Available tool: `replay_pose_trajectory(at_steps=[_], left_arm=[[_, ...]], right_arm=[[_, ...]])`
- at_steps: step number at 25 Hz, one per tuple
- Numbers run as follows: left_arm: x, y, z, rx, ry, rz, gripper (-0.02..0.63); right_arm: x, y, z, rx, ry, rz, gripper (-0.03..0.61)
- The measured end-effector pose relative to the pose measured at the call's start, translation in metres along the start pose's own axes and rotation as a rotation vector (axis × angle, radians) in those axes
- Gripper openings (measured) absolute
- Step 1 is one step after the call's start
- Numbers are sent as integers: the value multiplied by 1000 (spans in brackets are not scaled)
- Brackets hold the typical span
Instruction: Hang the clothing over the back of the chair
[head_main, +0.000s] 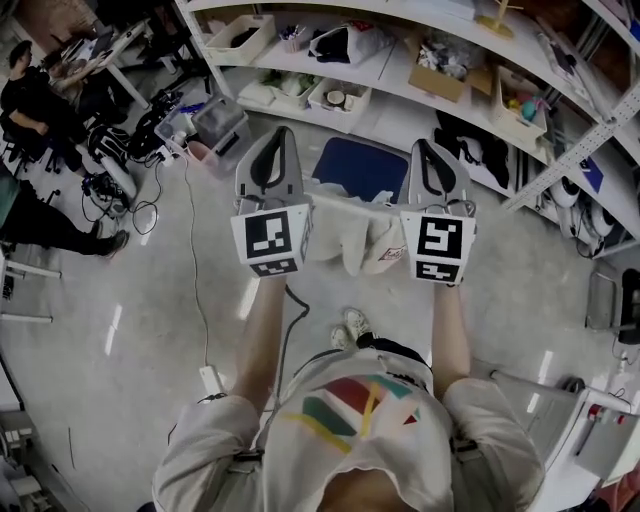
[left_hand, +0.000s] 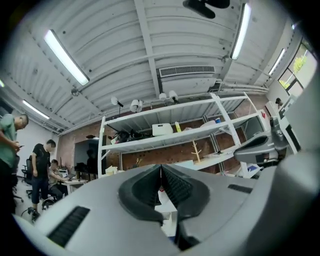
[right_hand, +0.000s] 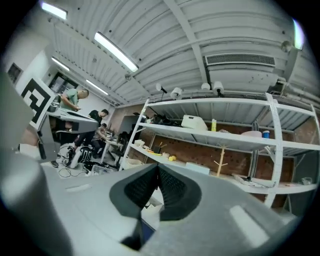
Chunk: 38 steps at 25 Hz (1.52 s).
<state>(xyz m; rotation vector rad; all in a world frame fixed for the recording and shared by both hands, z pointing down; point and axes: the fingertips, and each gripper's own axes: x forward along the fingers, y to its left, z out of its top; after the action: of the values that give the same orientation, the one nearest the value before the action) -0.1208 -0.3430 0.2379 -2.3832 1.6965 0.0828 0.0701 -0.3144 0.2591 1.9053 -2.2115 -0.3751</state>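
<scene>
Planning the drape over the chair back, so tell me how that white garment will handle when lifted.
Probably floppy: the white garment hangs in soft folds between the left claw and right claw. Likely light, since both claws shut nearly flat on it, suggesting thin fabric. Unlikely to keep shape when pushed; its lower edge dangles loose.

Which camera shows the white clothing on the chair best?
The head view: the white clothing hangs spread over the back of the chair. The left gripper view and the right gripper view each catch only a white sliver of it beneath shut jaws.
</scene>
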Motion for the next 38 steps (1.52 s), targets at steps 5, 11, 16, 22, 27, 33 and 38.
replay_pose_trajectory(at_steps=[5,11,16,22,27,33,38], left_arm=[[-47,-23,13,-29,-35,3,15],[-76,-31,19,27,-24,23,15],[-94,-32,21,3,-26,32,15],[-99,-35,19,-18,-24,25,15],[-99,-28,20,-11,-14,41,15],[-98,-19,20,-11,-31,72,15],[-95,-19,22,1,-38,76,15]], right_arm=[[-38,45,15,-53,-48,91,6],[-70,71,27,-6,-108,169,5],[-81,68,23,84,-90,178,6],[-77,55,12,113,-62,154,6],[-78,50,9,119,-47,126,5],[-78,47,5,116,-41,122,5],[-78,42,1,120,-34,110,5]])
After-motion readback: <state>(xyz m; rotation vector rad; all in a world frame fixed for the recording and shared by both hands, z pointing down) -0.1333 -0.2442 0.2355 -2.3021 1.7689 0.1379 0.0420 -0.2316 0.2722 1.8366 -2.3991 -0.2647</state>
